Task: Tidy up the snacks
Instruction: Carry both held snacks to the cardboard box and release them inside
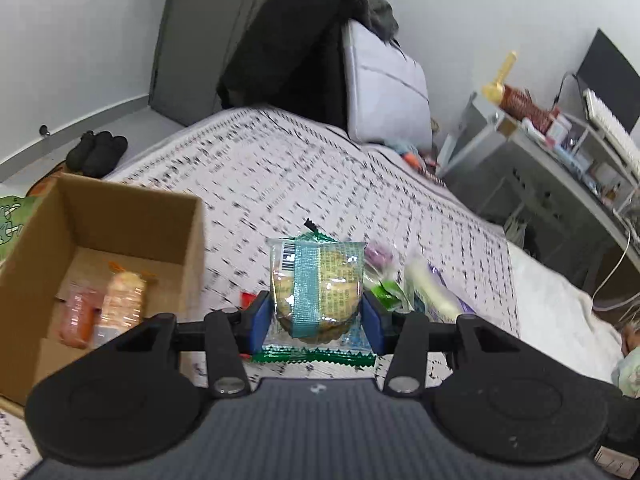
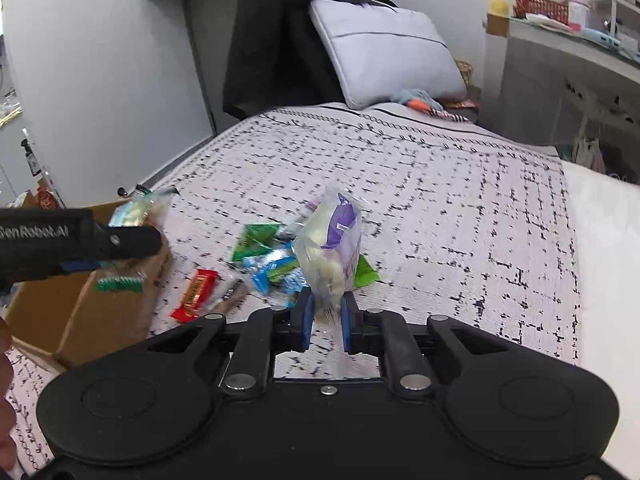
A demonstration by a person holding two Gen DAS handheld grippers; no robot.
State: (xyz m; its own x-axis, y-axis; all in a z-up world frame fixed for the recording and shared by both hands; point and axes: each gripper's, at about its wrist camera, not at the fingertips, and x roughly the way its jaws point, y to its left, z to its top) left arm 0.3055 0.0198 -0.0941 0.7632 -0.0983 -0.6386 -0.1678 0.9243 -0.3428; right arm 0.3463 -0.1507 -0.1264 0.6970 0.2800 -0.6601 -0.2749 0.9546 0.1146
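Nearest the left camera, the left tool (image 1: 316,316) pinches a clear cookie pack (image 1: 316,284) across its width, blue pads pressed to both sides, lifted above the bed (image 1: 280,168) and just right of the open box (image 1: 120,216). Two orange-wrapped snacks (image 1: 104,308) already lie in that box. The right tool (image 2: 327,316) is clamped on the lower end of a clear bag (image 2: 330,248) with purple print, held upright over the loose pile (image 2: 268,264) of green and blue packets; a red bar (image 2: 196,294) lies nearer and to the left.

Both packs look light. The cookies are probably brittle under a crinkly, slippery film, so a gentle squeeze across the stack seems wiser than a hard one. The purple bag looks soft and floppy; gripped by its end it may sag or swing. The flat packets on the bed would best be taken by a raised crimped edge.
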